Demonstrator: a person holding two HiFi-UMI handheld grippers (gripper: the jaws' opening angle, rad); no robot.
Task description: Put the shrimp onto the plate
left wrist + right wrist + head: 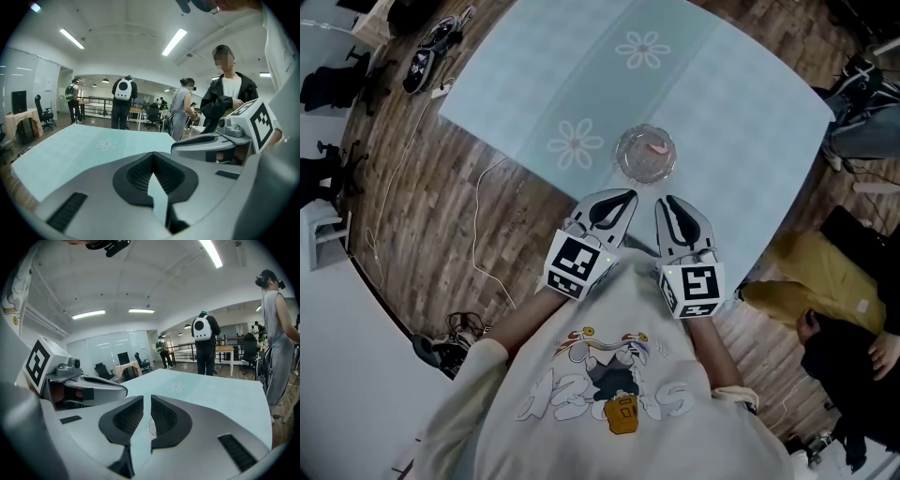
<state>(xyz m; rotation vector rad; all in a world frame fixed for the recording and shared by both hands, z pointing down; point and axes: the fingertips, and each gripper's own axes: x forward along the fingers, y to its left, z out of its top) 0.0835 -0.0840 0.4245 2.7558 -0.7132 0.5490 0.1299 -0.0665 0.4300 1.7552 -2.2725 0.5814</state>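
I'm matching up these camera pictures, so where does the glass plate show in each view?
Head view: plate, just above centre.
Left gripper view: not in it.
Right gripper view: glassy sliver, likely its rim, in the gap of the right claw.
Shared landmark: the white flower print.

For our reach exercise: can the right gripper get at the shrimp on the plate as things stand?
Probably yes: the right gripper hangs just short of the plate, nothing lies between them, and the shrimp lies uncovered on it.
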